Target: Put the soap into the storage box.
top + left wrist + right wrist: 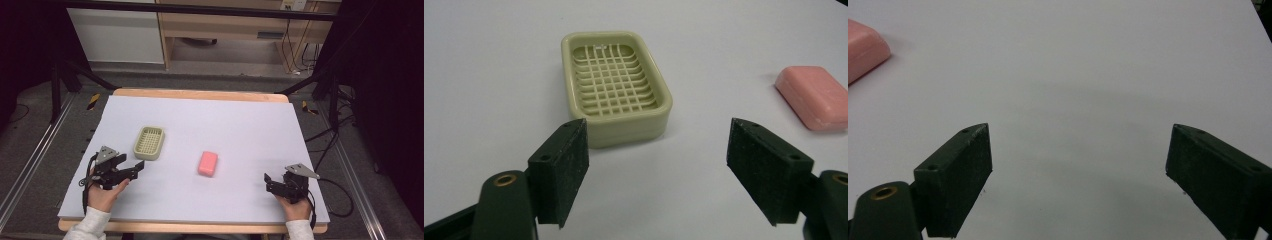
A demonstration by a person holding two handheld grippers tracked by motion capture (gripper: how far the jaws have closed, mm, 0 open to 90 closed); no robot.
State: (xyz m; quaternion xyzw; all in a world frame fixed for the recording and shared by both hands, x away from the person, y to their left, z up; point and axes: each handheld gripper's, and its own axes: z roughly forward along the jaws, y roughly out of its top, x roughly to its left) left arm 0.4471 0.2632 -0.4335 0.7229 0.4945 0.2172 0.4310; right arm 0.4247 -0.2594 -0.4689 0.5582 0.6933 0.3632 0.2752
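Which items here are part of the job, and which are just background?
In the job:
- green soap dish, just ahead of the open left gripper
- pink soap bar, mid-table
- right gripper, open, nothing between its jaws

Just lying about:
- wooden furniture behind the table
- floor cables

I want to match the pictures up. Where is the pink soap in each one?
High view: the soap lies mid-table, right of the dish.
Left gripper view: the soap is at the right edge, right of the dish.
Right gripper view: a corner of it shows at the top left.
Shared landmark: the white tabletop.
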